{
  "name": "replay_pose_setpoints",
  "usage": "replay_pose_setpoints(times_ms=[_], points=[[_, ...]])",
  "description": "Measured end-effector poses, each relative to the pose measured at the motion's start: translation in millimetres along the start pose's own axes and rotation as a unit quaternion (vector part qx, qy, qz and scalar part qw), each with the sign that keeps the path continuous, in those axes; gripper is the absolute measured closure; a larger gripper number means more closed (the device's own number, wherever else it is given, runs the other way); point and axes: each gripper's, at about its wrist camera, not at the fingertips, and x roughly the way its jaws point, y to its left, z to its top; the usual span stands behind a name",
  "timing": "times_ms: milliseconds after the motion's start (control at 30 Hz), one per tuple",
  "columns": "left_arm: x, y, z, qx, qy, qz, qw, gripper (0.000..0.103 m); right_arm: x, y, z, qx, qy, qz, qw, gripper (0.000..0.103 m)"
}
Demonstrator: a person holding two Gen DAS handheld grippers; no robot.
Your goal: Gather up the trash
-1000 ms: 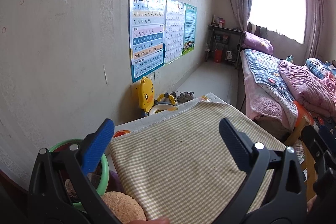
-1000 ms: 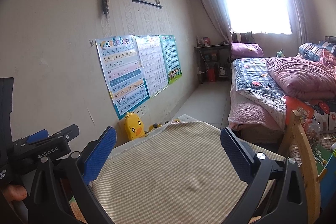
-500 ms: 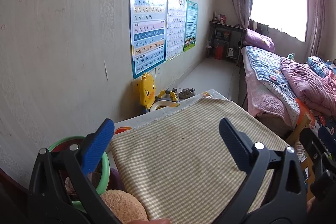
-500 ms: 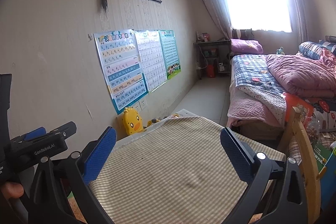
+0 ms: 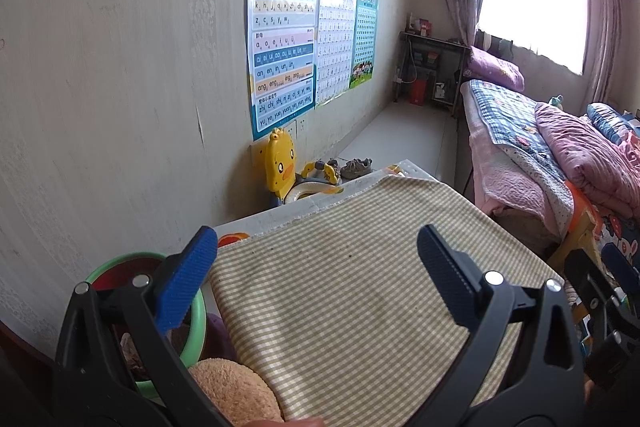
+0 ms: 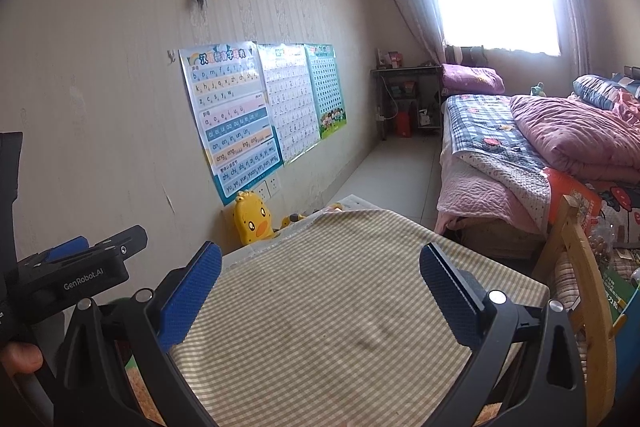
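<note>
A bedroom wall point(image 5: 120, 87) with posters point(image 6: 236, 115) and a bed point(image 6: 520, 163) lie behind a tabletop point(image 5: 340, 287) under checked cloth. Both the left gripper point(image 5: 316, 267) and right gripper point(image 6: 320, 279) hover level above it, jaws wide apart, holding nothing. Only the left view shows the green bin point(image 5: 196, 315) at the tabletop's left edge; no trash is discernible.

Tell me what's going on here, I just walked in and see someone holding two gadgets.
A person holds a two-finger gripper in each hand above a table covered with a checked cloth. The left gripper and the right gripper are both open and hold nothing. No trash shows on the cloth. A green basin and a plush toy sit at the table's left edge.
</note>
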Motion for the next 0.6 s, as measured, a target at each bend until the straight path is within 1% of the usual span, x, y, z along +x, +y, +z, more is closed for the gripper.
replay_pose_setpoints(times_ms=[233, 300, 400, 433, 500, 533, 600], points=[[14.1, 3.5, -6.9, -0.002, 0.018, -0.001, 0.9998, 0.005, 14.7, -0.7, -8.1, 0.002, 0.022, -0.002, 1.0, 0.007], [19.6, 4.6, -10.6, 0.0, 0.022, 0.004, 0.9997, 0.005, 23.3, -2.3, -12.8, 0.005, 0.034, -0.003, 0.999, 0.007], [30.7, 6.4, -15.6, 0.006, 0.036, 0.014, 0.9992, 0.005, 50.9, -15.5, -26.9, 0.028, 0.07, -0.005, 0.997, 0.007], [35.3, 8.2, -17.3, 0.009, 0.045, 0.011, 0.9989, 0.005, 67.3, -26.3, -35.3, 0.041, 0.088, -0.017, 0.995, 0.007], [41.6, 14.7, -22.1, 0.012, 0.055, 0.012, 0.9983, 0.005, 94.9, -44.8, -48.3, 0.05, 0.108, -0.049, 0.992, 0.007], [43.3, 19.6, -24.8, 0.013, 0.056, 0.019, 0.9982, 0.005, 116.1, -58.2, -56.2, 0.051, 0.121, -0.076, 0.988, 0.007], [47.6, 33.1, -31.0, 0.01, 0.059, 0.034, 0.9977, 0.005, 150.2, -78.5, -67.1, 0.05, 0.146, -0.112, 0.982, 0.007]])
